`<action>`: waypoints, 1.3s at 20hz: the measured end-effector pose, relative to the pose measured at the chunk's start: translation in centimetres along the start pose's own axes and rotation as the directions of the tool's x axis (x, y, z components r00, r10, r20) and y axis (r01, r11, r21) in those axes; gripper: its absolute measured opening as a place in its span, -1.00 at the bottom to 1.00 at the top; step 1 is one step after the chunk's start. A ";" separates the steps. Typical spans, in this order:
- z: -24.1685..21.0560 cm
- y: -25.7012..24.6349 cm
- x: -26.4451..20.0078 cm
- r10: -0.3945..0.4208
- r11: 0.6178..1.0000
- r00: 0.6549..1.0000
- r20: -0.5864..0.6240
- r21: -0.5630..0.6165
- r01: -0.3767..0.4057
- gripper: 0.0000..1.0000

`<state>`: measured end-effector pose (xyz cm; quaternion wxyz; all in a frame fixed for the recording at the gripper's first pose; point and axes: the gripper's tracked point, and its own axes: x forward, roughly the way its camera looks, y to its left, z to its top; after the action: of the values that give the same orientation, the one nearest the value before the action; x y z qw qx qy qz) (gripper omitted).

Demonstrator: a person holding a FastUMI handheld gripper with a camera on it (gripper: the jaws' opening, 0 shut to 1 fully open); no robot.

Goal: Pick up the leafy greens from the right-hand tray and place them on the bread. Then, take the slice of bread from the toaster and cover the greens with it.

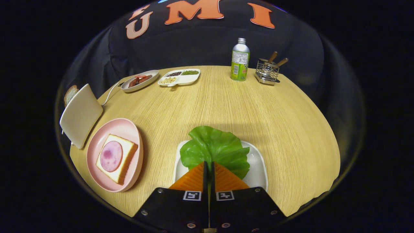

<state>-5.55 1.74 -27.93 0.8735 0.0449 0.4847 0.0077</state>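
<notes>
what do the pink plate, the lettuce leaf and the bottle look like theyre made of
Pink plate: probably matte plastic or melamine, judging by its soft even sheen. Lettuce leaf: looks like moulded plastic or rubber, too glossy and uniform for a real leaf; the jaws appear shut on its near edge. Bottle: seemingly metal with a silvery cap, wrapped in a printed label.

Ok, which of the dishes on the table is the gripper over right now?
The white square tray holding the green lettuce leaf. The gripper, fingers closed together, sits over it; the pink plate with bread lies apart, beside them.

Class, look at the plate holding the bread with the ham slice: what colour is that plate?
Pink, seen clearly in the gripper view: the plate sits beside the toaster.
</notes>
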 end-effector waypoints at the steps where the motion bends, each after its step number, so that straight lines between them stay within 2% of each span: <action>1: 0.2 0.2 -0.2 0.022 0.999 1.000 0.013 0.027 -0.022 -0.96; 9: 3.8 1.6 -2.9 0.121 0.986 0.980 0.158 0.094 -0.137 -0.98; 14: 6.1 5.3 -5.1 0.249 0.959 0.944 0.218 0.081 -0.272 -0.98; 20: 6.9 12.0 -6.3 0.408 0.910 0.885 0.224 -0.018 -0.414 -0.98; 26: 5.3 16.4 -5.3 0.463 0.886 0.871 0.162 -0.098 -0.453 -0.98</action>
<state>-3.33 17.40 -19.24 0.8879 0.1342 0.3787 0.2239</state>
